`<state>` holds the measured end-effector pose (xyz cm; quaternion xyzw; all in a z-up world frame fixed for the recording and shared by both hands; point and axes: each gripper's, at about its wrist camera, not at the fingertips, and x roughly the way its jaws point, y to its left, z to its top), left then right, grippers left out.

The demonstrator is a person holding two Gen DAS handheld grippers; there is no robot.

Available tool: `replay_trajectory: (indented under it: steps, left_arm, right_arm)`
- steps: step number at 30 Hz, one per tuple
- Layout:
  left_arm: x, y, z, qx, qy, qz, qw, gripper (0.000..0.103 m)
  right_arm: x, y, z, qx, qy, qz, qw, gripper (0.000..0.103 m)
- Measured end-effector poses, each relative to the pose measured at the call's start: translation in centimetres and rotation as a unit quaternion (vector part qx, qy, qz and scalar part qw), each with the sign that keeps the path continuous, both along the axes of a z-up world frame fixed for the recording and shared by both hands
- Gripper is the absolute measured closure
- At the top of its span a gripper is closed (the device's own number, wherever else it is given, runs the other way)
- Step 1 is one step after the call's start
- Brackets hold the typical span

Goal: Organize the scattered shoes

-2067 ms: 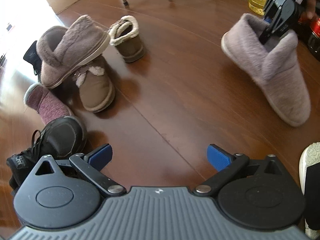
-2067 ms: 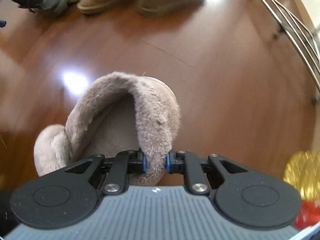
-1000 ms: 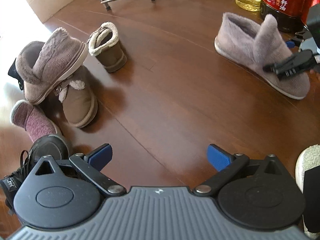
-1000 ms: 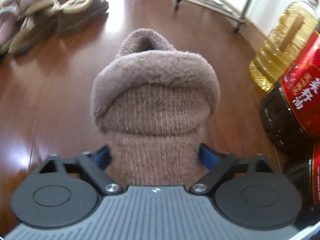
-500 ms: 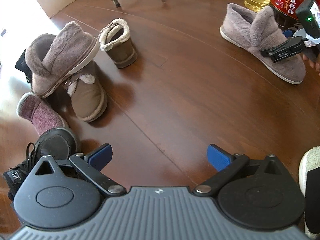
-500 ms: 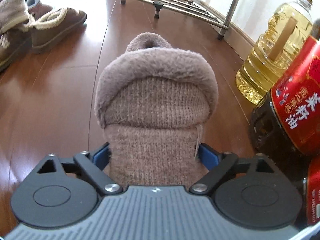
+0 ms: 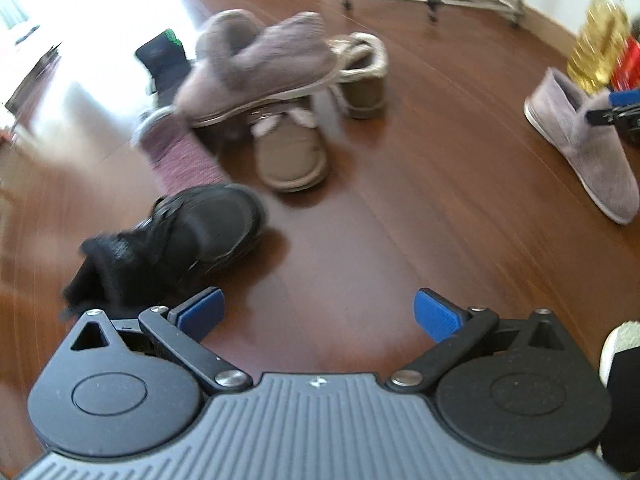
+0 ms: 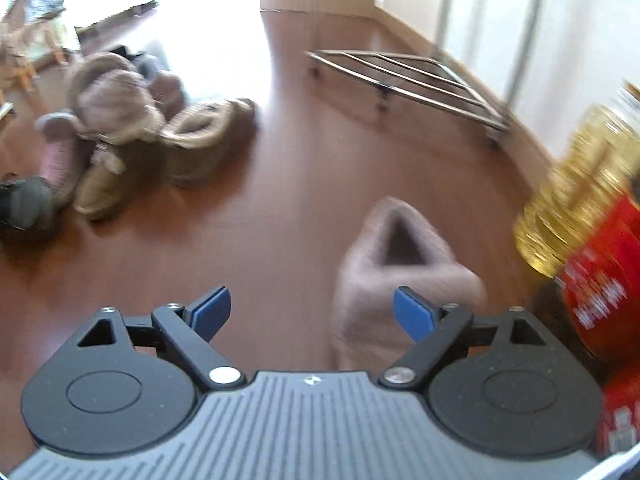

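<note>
Left tongs [image 7: 316, 312] stood wide and empty above the wooden floor [image 7: 420, 208]; right tongs [image 8: 312, 312] likewise wide, gripping nothing. The grey-mauve slipper [image 8: 400, 264] rested on the floor beside the oil bottle [image 8: 576, 192], well apart from the shoe pile [image 7: 264, 92] and black sneaker [image 7: 192, 232].

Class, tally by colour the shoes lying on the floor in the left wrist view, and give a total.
Mauve fuzzy boots: 2
Tan fur-lined boots: 2
Pink knit slipper: 1
Black shoes: 2
Total: 7
White sliver at right edge: unclear, uncounted.
</note>
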<state>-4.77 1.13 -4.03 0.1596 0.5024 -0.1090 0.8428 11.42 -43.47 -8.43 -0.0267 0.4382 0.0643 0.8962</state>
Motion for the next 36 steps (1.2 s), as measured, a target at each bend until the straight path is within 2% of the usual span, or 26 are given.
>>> replay_trajectory:
  steps: [5, 10, 15, 18, 19, 20, 21, 24, 26, 27, 28, 29, 30, 32, 35, 36]
  left_arm:
    - [-0.6, 2.4, 0.2, 0.003, -0.021, 0.034, 0.9992, 0.001]
    - [0.0, 3.6, -0.9, -0.012, -0.017, 0.032, 0.9993, 0.001]
    - [1.9, 4.1, -2.9, -0.008, -0.013, 0.003, 0.9999, 0.001]
    - [4.1, 3.4, -4.2, 0.012, -0.019, -0.054, 0.9983, 0.001]
    - [5.6, 2.5, -4.7, 0.034, -0.028, -0.103, 0.9937, 0.001]
    - [6.4, 2.0, -4.9, 0.047, -0.035, -0.130, 0.9898, 0.001]
    - [7.6, 1.0, -5.1, 0.073, -0.052, -0.170, 0.9814, 0.002]
    - [10.3, -1.6, -5.4, 0.138, -0.101, -0.272, 0.9469, 0.002]
    - [12.7, -3.3, -5.3, 0.162, -0.118, -0.321, 0.9255, 0.003]
    - [13.0, -3.6, -5.2, 0.164, -0.120, -0.327, 0.9228, 0.006]
    - [14.1, -4.3, -5.1, 0.171, -0.124, -0.341, 0.9159, 0.013]
    - [15.8, -5.3, -5.1, 0.186, -0.129, -0.360, 0.9051, 0.019]
    - [16.8, -5.8, -5.2, 0.195, -0.132, -0.368, 0.8994, 0.027]
    - [20.4, -7.2, -5.5, 0.230, -0.129, -0.376, 0.8884, 0.029]
    - [22.9, -7.7, -5.8, 0.251, -0.122, -0.384, 0.8805, 0.029]
    - [24.2, -7.9, -6.4, 0.266, -0.098, -0.395, 0.8739, 0.029]
  right_arm:
    - [4.7, 6.4, -0.8, 0.042, 0.042, 0.061, 0.996, 0.018]
    - [6.7, 11.9, -1.2, 0.058, 0.050, 0.088, 0.993, 0.018]
    - [5.8, 12.6, -2.4, 0.036, 0.059, 0.087, 0.994, 0.018]
    - [5.6, 10.8, -3.0, 0.046, 0.072, 0.049, 0.995, 0.017]
    - [5.6, 10.1, -3.2, 0.054, 0.076, 0.037, 0.995, 0.017]
    - [5.5, 9.6, -3.3, 0.057, 0.077, 0.032, 0.995, 0.017]
    - [5.5, 9.2, -3.4, 0.060, 0.079, 0.028, 0.995, 0.017]
    - [5.4, 8.2, -3.8, 0.059, 0.077, 0.026, 0.995, 0.015]
    - [5.3, 7.4, -4.2, 0.066, 0.075, 0.019, 0.995, 0.015]
    - [5.4, 7.1, -4.5, 0.074, 0.077, 0.016, 0.994, 0.014]
    - [5.3, 6.7, -4.7, 0.083, 0.080, 0.013, 0.993, 0.014]
    - [5.3, 6.5, -5.0, 0.091, 0.084, 0.009, 0.992, 0.014]
    - [5.3, 6.4, -5.4, 0.099, 0.089, 0.005, 0.991, 0.014]
    - [5.2, 5.9, -5.9, 0.113, 0.100, -0.002, 0.989, 0.014]
    - [4.9, 5.1, -6.2, 0.126, 0.107, -0.009, 0.986, 0.014]
    - [4.7, 4.7, -6.3, 0.130, 0.108, -0.014, 0.986, 0.013]
